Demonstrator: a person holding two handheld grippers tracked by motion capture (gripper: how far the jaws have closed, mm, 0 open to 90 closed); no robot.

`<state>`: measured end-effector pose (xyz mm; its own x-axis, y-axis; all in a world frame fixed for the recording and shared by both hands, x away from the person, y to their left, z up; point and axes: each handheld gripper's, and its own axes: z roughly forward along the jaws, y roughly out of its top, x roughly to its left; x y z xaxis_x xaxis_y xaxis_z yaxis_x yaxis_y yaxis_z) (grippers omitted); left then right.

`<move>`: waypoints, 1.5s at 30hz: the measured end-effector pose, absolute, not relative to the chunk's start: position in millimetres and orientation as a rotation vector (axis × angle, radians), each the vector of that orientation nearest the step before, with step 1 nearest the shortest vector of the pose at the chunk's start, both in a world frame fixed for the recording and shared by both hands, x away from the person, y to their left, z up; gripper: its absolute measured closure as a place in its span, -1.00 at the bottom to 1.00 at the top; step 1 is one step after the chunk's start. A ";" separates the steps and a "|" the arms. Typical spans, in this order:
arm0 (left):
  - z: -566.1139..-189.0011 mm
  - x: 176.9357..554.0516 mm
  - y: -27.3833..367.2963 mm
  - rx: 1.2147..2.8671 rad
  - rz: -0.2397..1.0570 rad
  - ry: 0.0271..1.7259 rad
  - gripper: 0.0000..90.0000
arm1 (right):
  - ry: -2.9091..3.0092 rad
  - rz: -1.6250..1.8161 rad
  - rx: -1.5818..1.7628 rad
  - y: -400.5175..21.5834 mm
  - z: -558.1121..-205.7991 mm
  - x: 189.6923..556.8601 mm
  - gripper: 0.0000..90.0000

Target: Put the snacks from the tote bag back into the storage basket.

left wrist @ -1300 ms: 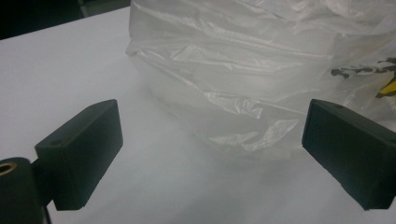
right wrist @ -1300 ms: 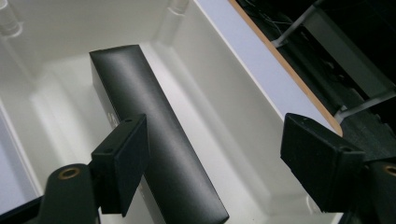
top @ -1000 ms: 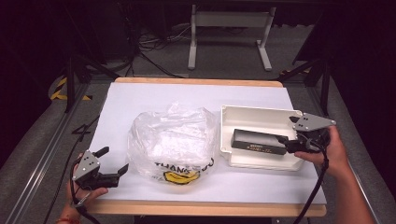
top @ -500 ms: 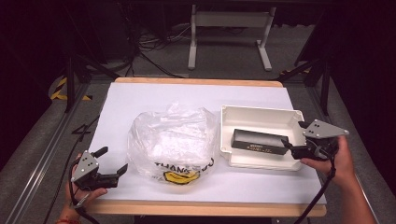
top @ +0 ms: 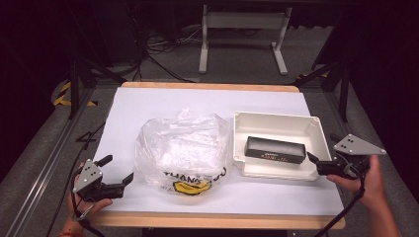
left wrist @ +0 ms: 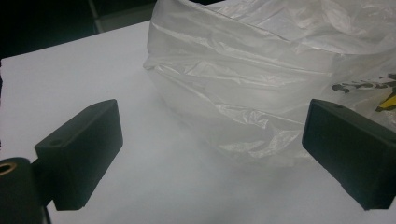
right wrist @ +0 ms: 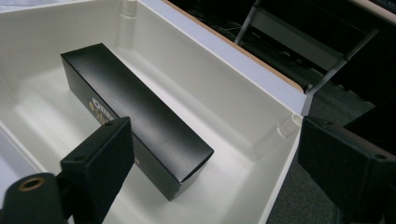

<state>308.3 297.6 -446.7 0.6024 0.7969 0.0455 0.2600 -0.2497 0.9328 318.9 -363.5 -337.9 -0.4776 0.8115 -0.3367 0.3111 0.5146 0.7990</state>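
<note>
Counts: one black box (top: 274, 149), one white tray (top: 276, 121), one clear plastic bag (top: 180, 148), two claws, one desk (top: 148, 101) under a white sheet.
Box: lies flat inside the tray, long side running across it, nearer the tray's front wall than its back wall.
Tray: stands on the right half of the desk, just beside the bag and not touching it, as far as the high view tells.
Bag: crumpled, in the middle of the desk, with black lettering and a yellow mark on its near edge.
Right claw (top: 313, 159): held level at the tray's right front corner, tips toward the box; its jaws have just been opening and now stand wide, with nothing gripped.
Right claw, own view (right wrist: 210, 186): the near end of the box sits between the jaws, close to the left one, but the pads do not press on it; the right jaw hangs outside the tray wall.
Left claw (top: 117, 170): at the near left of the desk, jaws wide apart, empty, pointing at the bag.
Left claw, own view (left wrist: 210, 154): the bag's folds fill the gap ahead of the jaws, no contact to be seen.
High view adds: both hands, the whole layout, a metal stand on the floor beyond the desk.
Gripper views add: a small label on the box's side, the tray's moulded corner posts.
</note>
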 end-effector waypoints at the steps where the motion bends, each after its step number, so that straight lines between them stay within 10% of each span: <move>1: -446.8 308.3 297.5 1.799 0.651 0.860 -0.87 | 2.018 0.872 0.921 -365.3 -339.5 317.4 -0.74; 45: -447.4 310.3 295.2 1.803 0.646 0.856 -0.87 | 1.779 1.011 1.097 -391.3 -417.3 279.0 -0.88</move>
